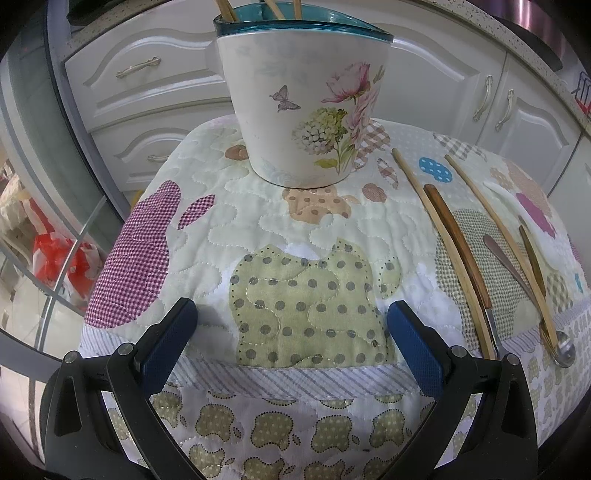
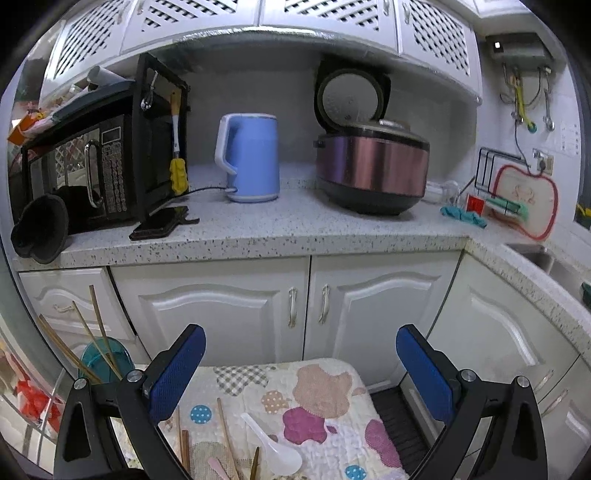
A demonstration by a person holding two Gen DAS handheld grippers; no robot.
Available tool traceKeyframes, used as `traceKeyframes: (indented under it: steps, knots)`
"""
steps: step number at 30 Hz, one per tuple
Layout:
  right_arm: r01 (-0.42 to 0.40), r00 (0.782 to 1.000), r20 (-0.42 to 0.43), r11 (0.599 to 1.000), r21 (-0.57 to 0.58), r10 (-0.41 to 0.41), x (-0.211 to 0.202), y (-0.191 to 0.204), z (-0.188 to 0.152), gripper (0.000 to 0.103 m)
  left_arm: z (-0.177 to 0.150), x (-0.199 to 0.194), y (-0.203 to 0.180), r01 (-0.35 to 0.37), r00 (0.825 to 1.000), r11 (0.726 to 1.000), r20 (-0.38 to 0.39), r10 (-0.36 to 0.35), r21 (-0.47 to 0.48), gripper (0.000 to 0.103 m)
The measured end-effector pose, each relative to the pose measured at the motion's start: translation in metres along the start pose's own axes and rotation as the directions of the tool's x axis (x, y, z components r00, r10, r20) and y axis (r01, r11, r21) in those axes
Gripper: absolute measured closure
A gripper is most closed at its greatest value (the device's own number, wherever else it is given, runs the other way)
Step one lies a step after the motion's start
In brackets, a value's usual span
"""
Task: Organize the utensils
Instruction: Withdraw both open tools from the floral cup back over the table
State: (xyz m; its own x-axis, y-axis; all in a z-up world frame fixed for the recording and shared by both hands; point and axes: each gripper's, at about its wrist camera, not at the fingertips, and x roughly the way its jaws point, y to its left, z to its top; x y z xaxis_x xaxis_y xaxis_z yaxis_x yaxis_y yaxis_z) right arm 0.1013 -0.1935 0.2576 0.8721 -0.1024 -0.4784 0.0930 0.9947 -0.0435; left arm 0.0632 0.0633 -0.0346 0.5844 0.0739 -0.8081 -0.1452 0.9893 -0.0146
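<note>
on the quilted cloth (image 1: 295, 229) the utensil holder (image 1: 303, 110) stands at the far side, with chopsticks (image 1: 225, 9) standing in it. to its right, loose chopsticks (image 1: 439, 236), a knife (image 1: 458, 247) and a metal spoon (image 1: 532, 295) lie side by side on the cloth. a plastic spoon (image 2: 273, 446) lies farther right. behind the cloth are cabinet doors (image 2: 229, 317); on the counter (image 2: 280, 229) above, a kettle (image 2: 251, 158) stands between a microwave (image 2: 92, 166) on the left and a rice cooker (image 2: 369, 162) on the right.

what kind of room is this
Most likely a home kitchen: a microwave, a blue kettle and a rice cooker stand on a speckled countertop over white cabinets.
</note>
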Motion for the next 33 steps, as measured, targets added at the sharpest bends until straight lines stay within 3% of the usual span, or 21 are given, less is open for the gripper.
traceKeyframes:
  steps: [12, 28, 33]
  knots:
    - [-0.040, 0.997, -0.068, 0.999, 0.025, 0.042, 0.018, -0.008, -0.021, 0.001, 0.000, 0.000, 0.000, 0.000, 1.000, 1.000, 0.002, 0.000, 0.000, 0.000]
    - [-0.038, 0.995, -0.090, 0.999, 0.036, 0.041, 0.025, -0.015, -0.029, 0.001, 0.001, 0.001, 0.001, 0.004, 1.000, 1.000, 0.007, -0.004, -0.001, 0.000]
    - [-0.035, 0.993, -0.115, 0.999, 0.034, 0.039, 0.032, -0.019, -0.040, 0.001, -0.004, -0.009, 0.003, 0.022, 0.999, 0.999, 0.040, -0.021, -0.024, 0.001]
